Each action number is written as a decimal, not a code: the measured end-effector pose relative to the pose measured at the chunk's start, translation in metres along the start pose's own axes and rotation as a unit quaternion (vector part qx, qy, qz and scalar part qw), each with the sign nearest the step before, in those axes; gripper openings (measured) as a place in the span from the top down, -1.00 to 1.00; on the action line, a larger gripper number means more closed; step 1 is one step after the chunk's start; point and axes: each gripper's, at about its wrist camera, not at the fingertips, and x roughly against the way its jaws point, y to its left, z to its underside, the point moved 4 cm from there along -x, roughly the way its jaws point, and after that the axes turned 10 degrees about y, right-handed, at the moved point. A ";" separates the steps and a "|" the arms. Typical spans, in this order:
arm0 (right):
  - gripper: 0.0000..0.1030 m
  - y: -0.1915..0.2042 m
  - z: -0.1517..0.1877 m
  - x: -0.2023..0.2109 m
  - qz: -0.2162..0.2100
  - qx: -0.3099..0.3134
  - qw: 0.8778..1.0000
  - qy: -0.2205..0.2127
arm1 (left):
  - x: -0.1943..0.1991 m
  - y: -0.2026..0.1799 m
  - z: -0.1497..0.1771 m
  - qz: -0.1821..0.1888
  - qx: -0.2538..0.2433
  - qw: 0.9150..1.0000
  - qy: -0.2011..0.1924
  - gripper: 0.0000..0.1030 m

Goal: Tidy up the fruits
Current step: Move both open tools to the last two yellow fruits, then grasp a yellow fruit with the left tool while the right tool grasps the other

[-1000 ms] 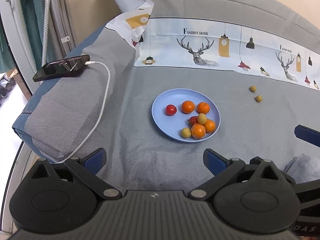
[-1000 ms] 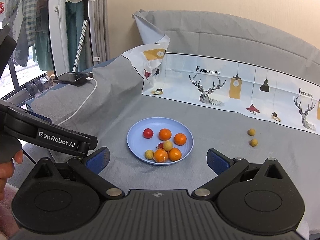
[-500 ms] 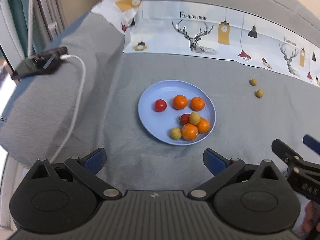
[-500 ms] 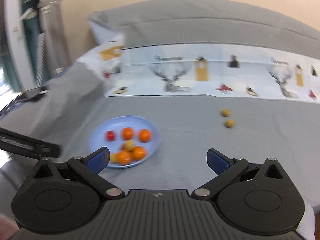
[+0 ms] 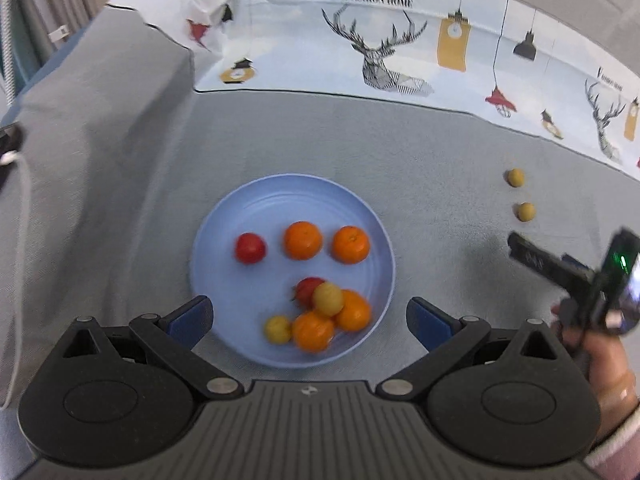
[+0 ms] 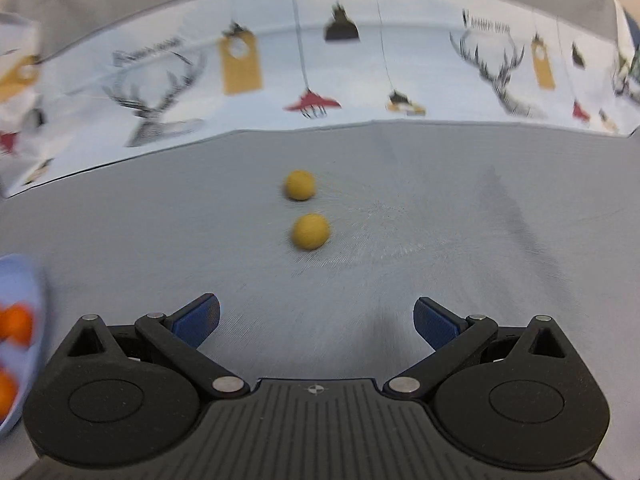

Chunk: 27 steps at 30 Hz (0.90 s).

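Right gripper (image 6: 316, 318) swung toward 2 loose yellow fruits (image 6: 310, 231), plate (image 5: 224, 216) only fully in left view

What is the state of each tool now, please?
Left tool: open, empty, above the round light-blue plate.
Right tool: open, empty, facing two small yellow round fruits.

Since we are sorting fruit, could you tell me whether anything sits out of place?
Yes: two small yellow fruits lie loose on the grey cloth, apart from the blue plate holding the rest. The open right gripper faces them.
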 end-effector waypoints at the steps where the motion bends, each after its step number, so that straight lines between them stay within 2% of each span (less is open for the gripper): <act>1: -0.99 -0.003 -0.008 -0.013 -0.003 -0.009 1.000 0.002 | -0.006 -0.007 -0.005 -0.002 -0.003 1.000 0.004 -1.00; 3: -0.99 -0.007 -0.017 -0.031 0.003 -0.015 1.000 -0.015 | -0.019 -0.022 -0.017 -0.008 -0.010 1.000 0.010 -1.00; 5: -0.69 -0.004 -0.020 -0.036 0.013 0.010 0.999 -0.047 | -0.030 -0.040 -0.031 -0.017 -0.018 1.000 0.006 -1.00; 6: -0.12 -0.002 -0.020 -0.034 0.018 0.029 0.997 -0.066 | -0.036 -0.051 -0.038 -0.019 -0.027 0.999 0.000 -1.00; 7: 0.22 -0.002 -0.021 -0.033 0.011 0.042 0.997 -0.070 | -0.041 -0.065 -0.046 -0.021 -0.039 0.999 -0.008 -1.00; 8: 0.46 -0.005 -0.023 -0.030 0.009 0.039 0.997 -0.068 | -0.048 -0.080 -0.055 -0.025 -0.052 0.998 -0.016 -1.00; 10: 0.46 -0.021 -0.027 -0.027 0.012 0.014 0.997 -0.071 | -0.063 -0.113 -0.075 -0.020 -0.074 0.997 -0.029 -1.00; 13: 0.46 -0.065 -0.036 -0.027 0.082 -0.043 0.994 -0.059 | -0.090 -0.170 -0.107 0.005 -0.106 0.994 -0.041 -1.00; 17: 0.46 -0.116 -0.045 -0.028 0.115 -0.131 0.983 -0.059 | -0.127 -0.241 -0.139 0.027 -0.146 0.989 -0.029 -1.00; 21: 0.45 -0.120 -0.044 -0.031 0.119 -0.130 0.982 -0.062 | -0.162 -0.282 -0.158 0.022 -0.152 0.988 -0.005 -0.93; 22: 0.44 -0.119 -0.045 -0.032 0.120 -0.128 0.982 -0.062 | -0.169 -0.284 -0.161 0.023 -0.143 0.989 -0.002 -0.64; 23: 0.42 -0.119 -0.045 -0.033 0.120 -0.127 0.983 -0.063 | -0.175 -0.286 -0.163 0.028 -0.137 0.990 0.007 -0.02; 24: 0.41 -0.118 -0.045 -0.033 0.119 -0.127 0.983 -0.063 | -0.179 -0.287 -0.166 0.030 -0.133 0.991 0.015 0.10; 25: 0.41 -0.119 -0.045 -0.032 0.118 -0.128 0.983 -0.063 | -0.177 -0.286 -0.167 0.030 -0.129 0.991 0.005 0.36; 27: 0.41 -0.120 -0.045 -0.032 0.119 -0.129 0.982 -0.064 | -0.174 -0.286 -0.166 0.030 -0.141 0.989 -0.003 0.39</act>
